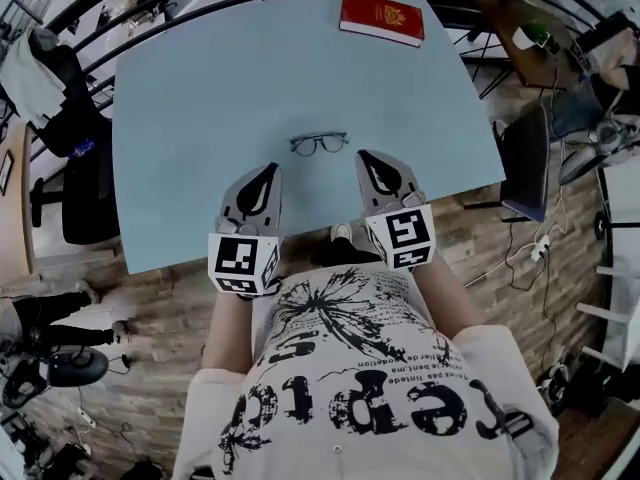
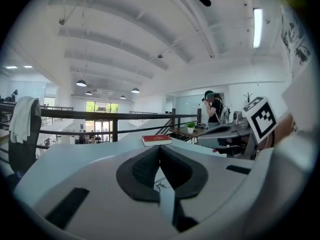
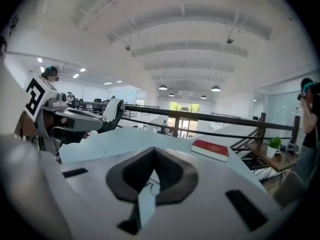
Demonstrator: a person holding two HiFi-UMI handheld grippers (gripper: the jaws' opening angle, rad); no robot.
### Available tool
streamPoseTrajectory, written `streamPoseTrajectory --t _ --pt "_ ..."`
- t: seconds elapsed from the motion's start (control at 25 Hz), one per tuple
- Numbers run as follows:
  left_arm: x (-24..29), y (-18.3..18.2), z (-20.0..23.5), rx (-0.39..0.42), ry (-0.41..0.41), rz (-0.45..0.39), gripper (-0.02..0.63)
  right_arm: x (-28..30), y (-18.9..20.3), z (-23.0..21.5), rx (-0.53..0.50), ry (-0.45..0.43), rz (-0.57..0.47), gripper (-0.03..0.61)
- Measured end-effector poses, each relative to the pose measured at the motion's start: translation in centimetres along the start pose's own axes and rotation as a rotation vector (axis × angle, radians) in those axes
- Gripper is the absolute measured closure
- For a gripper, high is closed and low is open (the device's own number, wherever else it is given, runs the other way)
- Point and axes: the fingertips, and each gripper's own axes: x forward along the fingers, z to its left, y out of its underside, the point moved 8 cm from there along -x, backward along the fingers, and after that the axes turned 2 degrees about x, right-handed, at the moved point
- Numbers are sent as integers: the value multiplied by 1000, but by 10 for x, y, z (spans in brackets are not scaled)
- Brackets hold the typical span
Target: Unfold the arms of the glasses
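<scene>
Glasses [image 1: 319,144] flat on pale blue table [image 1: 200,88], toward near edge, just ahead of both gripper tips, touching neither. Long axis left to right across head view, parallel to near table edge; front facing toward or away, not resolvable. Thin dark frame, two rounded clear lenses, narrow bridge; no arm seen sticking out. Left gripper [image 1: 268,171] and right gripper [image 1: 366,158] side by side: pale grey shells tapering to points, dark ribbed pads inside, marker cubes at rear. Jaws of both pressed together, nothing between. Tips aimed toward glasses, one near each end. Red book [image 1: 381,17] at far table edge, rectangular, smooth cover, well apart.
</scene>
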Motion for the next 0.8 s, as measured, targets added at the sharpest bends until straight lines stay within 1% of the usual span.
streamPoseTrajectory --t 0.08,0.2,0.28,0.36,0.56,0.64,0.72,0.8 --pt "29 -1 -4 -9 -35 13 595 20 2 -29 -8 -49 20 571" --pt "66 1 -6 -33 -94 46 595 53 11 -66 -27 -130 78 571" --pt "83 5 -5 -58 -120 69 595 73 21 -82 -42 -184 126 571" --pt "99 10 -1 -73 -134 83 595 91 32 -94 -53 -218 164 571" --pt "126 22 7 -96 -146 116 595 123 52 -108 -30 -277 245 571" --pt "135 29 10 -106 -137 124 596 132 60 -110 -32 -308 283 570" --pt "144 37 14 -109 -109 145 595 142 74 -110 -61 -349 344 569" --pt "152 46 15 -94 -79 185 595 151 88 -111 -109 -392 408 569"
